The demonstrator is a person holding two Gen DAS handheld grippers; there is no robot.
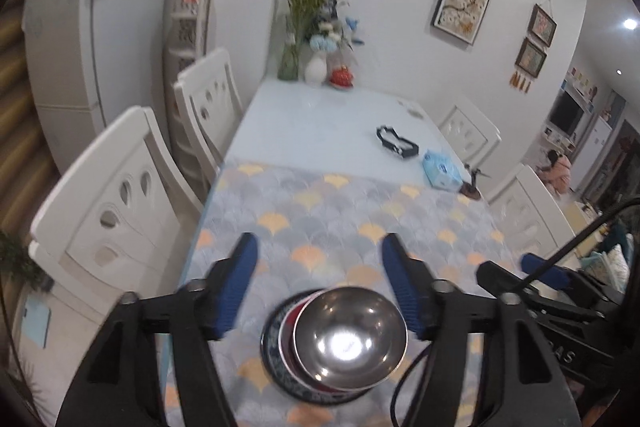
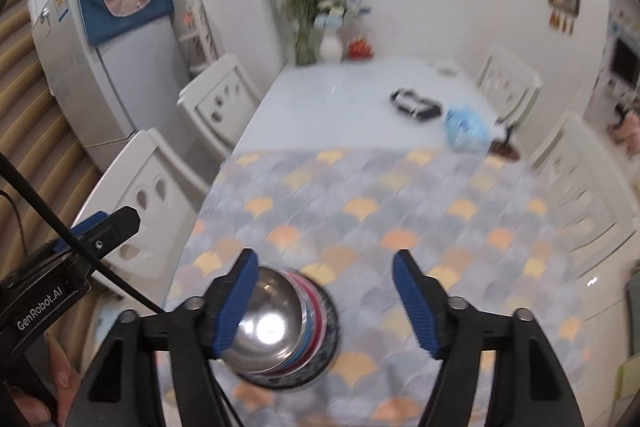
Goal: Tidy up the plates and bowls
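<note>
- The left gripper (image 1: 318, 259) is seen with its jaws standing well apart; nothing is held between them.
- The right gripper (image 2: 326, 277) is also seen with its jaws wide apart and nothing held (this view is blurred).
- A steel bowl (image 1: 350, 337) is placed on top of a stack, near the front edge of the table (image 1: 320, 119).
- Under the bowl a red-rimmed dish (image 1: 287, 333) is seen, and under that a dark patterned plate (image 1: 267, 347); the three are nested, each touching the next.
- In the left wrist view the stack lies below and between the two blue fingers (image 1: 240, 283), apart from both.
- In the right wrist view the bowl is partly hidden behind the left finger of the right gripper; whether it is touched cannot be told for sure.
- The stack stands on a cloth (image 1: 340, 215) with a fan pattern in grey and orange, which covers the near half of the table.
- On the bare far half a black tray (image 1: 396, 143) and a blue pack (image 1: 440, 169) are found, just beside each other.
- Vases with flowers (image 1: 308, 23) are set at the far end, against the wall.
- White chairs (image 1: 108, 195) are placed along both sides.
</note>
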